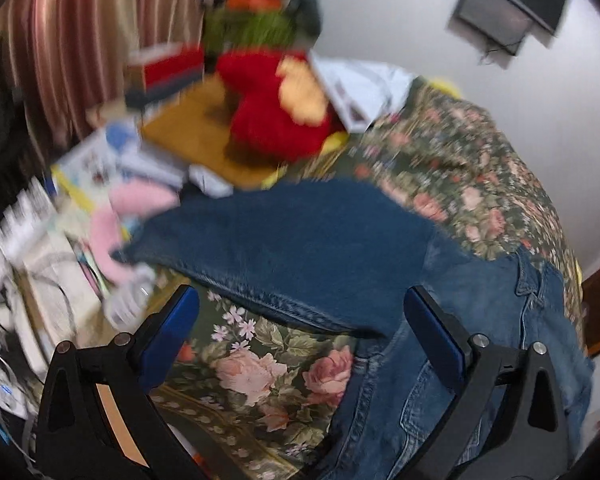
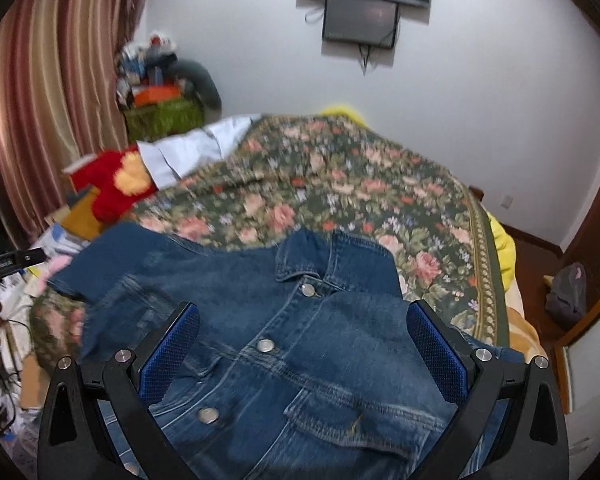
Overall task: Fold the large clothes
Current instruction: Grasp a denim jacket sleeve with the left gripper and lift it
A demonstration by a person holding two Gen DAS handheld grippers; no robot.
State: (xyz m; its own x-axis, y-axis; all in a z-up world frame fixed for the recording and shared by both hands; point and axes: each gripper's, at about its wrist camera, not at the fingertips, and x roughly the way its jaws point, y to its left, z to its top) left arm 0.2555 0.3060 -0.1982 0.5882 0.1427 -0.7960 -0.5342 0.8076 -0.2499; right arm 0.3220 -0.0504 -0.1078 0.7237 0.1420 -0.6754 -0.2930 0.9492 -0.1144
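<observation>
Grippers: left gripper [image 1: 300, 312] and right gripper [image 2: 302, 328], both spread wide, holding nothing. Denim jacket [image 2: 284, 344] lies front-up, buttoned, beneath both, on floral bedspread [image 2: 340, 184]; one sleeve [image 1: 284, 240] extended sideways.

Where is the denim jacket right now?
The denim jacket lies spread front-up on the floral bedspread, just ahead of the open right hand-held gripper; in the left wrist view its sleeve stretches left across the bed's near edge.
</observation>
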